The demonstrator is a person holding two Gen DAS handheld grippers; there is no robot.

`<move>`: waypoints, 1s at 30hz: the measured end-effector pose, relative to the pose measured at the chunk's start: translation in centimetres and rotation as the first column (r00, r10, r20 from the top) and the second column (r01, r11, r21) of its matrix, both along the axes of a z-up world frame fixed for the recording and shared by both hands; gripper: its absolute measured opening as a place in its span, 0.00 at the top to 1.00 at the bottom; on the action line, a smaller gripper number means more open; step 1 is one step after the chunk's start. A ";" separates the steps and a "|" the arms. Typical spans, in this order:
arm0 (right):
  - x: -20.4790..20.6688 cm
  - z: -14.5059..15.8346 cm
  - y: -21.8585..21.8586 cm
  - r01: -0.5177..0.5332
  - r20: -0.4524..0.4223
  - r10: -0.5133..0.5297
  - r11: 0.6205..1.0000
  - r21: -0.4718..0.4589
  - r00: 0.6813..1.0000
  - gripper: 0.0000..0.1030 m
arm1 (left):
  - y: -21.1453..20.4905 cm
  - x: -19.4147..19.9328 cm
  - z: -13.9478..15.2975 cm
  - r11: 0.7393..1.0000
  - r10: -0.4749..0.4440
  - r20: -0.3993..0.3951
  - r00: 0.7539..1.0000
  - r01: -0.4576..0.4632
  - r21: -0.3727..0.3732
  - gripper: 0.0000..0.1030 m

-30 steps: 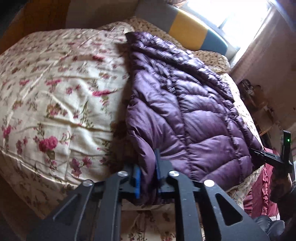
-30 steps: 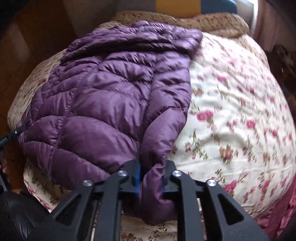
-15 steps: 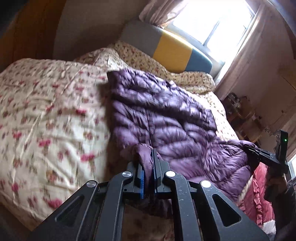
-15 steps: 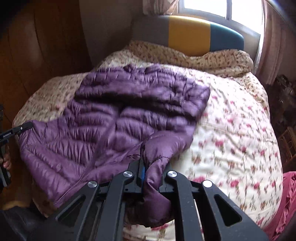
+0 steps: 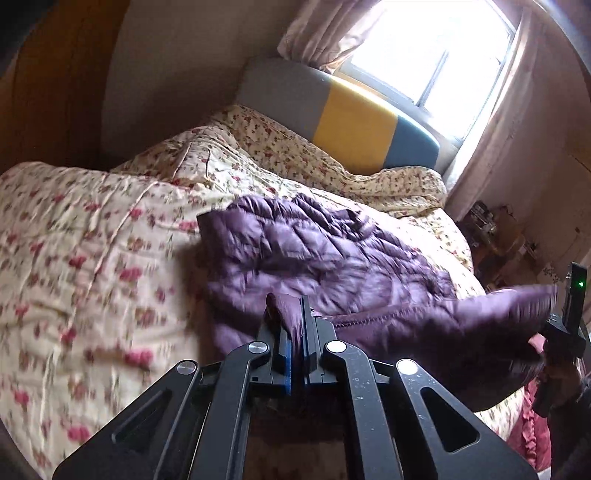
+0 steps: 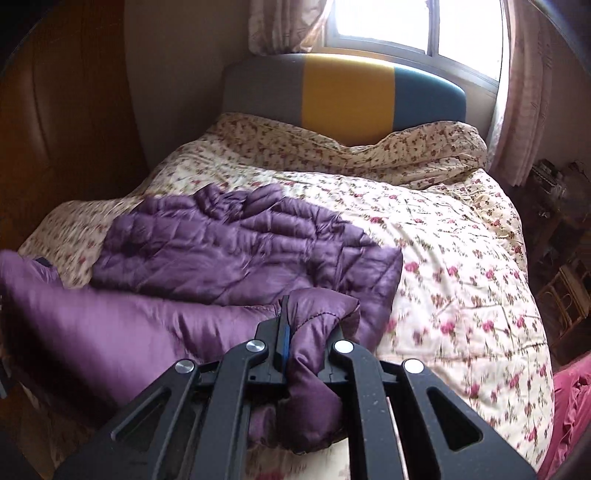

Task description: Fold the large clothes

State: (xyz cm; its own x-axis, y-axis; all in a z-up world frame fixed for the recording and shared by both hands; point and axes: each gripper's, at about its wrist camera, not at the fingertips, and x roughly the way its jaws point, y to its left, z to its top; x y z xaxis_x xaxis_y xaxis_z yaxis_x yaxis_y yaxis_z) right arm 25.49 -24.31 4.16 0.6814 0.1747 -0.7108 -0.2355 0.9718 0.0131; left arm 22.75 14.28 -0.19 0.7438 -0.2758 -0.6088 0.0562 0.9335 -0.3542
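Observation:
A purple quilted puffer jacket (image 5: 317,258) lies on a bed with a floral quilt (image 5: 92,266), its near hem lifted off the bed. My left gripper (image 5: 293,317) is shut on one corner of that hem, a tuft of purple cloth pinched between the blue pads. The other gripper, black with a green light (image 5: 574,295), shows at the right edge, holding the far corner. In the right wrist view, my right gripper (image 6: 306,325) is shut on a bunched fold of the jacket (image 6: 229,251), and the shiny lining of the lifted hem (image 6: 110,325) stretches to the left.
A grey, yellow and blue headboard (image 6: 347,96) stands under a bright window (image 6: 413,26) with curtains. Dark wooden panelling (image 6: 66,122) runs along the left side. Shelves with clutter (image 5: 498,236) stand right of the bed, and a red ruffled cloth (image 6: 572,406) hangs at its corner.
Both grippers have risen and pulled back from the bed, lifting the jacket's near hem with them. More of the room, headboard and window has come into view.

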 end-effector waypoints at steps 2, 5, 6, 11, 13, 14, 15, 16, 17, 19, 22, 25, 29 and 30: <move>2.4 -0.2 0.1 0.018 -0.004 -0.018 1.000 -0.003 1.000 0.94 | 0.1 2.1 0.0 1.000 0.007 -0.005 1.000 -0.007 0.010 0.97; 5.6 -0.6 0.1 0.049 -0.011 -0.049 0.999 0.002 0.999 0.94 | 0.3 5.4 -0.2 1.000 0.029 -0.016 0.999 -0.029 0.003 0.97; 6.8 -0.8 0.1 0.061 -0.017 -0.061 0.998 0.005 0.998 0.94 | 0.4 6.4 -0.2 0.999 0.036 -0.019 0.999 -0.036 0.004 0.97; 11.6 -2.3 0.4 0.114 -0.057 -0.114 0.993 -0.009 0.992 0.94 | 0.6 11.6 -0.9 0.997 0.076 -0.054 0.996 -0.074 0.027 0.97; 13.2 -3.3 0.5 0.135 -0.082 -0.136 0.991 -0.017 0.987 0.94 | 0.8 13.4 -1.5 0.995 0.097 -0.074 0.993 -0.093 0.045 0.97; 14.0 -4.0 0.6 0.144 -0.093 -0.145 0.989 -0.025 0.985 0.94 | 1.0 14.2 -1.9 0.994 0.104 -0.087 0.991 -0.100 0.052 0.97; 14.5 -4.4 0.6 0.150 -0.101 -0.152 0.988 -0.029 0.983 0.93 | 1.1 14.8 -2.2 0.992 0.115 -0.097 0.989 -0.110 0.054 0.97; 15.2 -5.1 0.7 0.157 -0.116 -0.159 0.987 -0.033 0.980 0.93 | 1.4 15.6 -2.7 0.992 0.119 -0.120 0.986 -0.115 0.043 0.97; 15.5 -5.5 0.7 0.160 -0.120 -0.163 0.987 -0.033 0.979 0.92 | 1.5 16.1 -3.0 0.992 0.121 -0.133 0.984 -0.117 0.042 0.97; 16.2 -6.1 0.6 0.162 -0.134 -0.164 0.986 -0.021 0.977 0.87 | 1.9 17.0 -3.7 0.991 0.136 -0.166 0.977 -0.132 0.036 0.95; 17.2 -6.5 0.2 0.175 -0.166 -0.168 0.984 0.025 0.972 0.77 | 2.2 17.7 -4.2 0.989 0.149 -0.197 0.969 -0.147 0.025 0.76; 17.8 -6.3 -0.4 0.186 -0.198 -0.164 0.978 0.099 0.966 0.59 | 3.4 17.9 -4.1 0.984 0.162 -0.196 0.967 -0.174 -0.047 0.40; 17.6 -4.9 -0.1 0.171 -0.175 -0.146 0.975 0.140 0.974 0.25 | 4.9 17.4 -2.7 0.971 0.213 -0.147 0.966 -0.226 -0.081 0.28; 17.4 -4.4 0.2 0.163 -0.163 -0.140 0.976 0.143 0.977 0.19 | 5.1 17.3 -2.4 0.970 0.216 -0.142 0.966 -0.229 -0.082 0.28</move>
State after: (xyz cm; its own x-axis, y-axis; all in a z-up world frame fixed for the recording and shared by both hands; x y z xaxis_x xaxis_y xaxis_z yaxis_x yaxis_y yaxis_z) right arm 42.91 -24.14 -0.23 0.5951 0.1935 -0.7800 -0.0695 0.9793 0.1899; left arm 40.06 19.43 -2.56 0.7083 -0.1746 -0.6840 -0.2024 0.8780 -0.4337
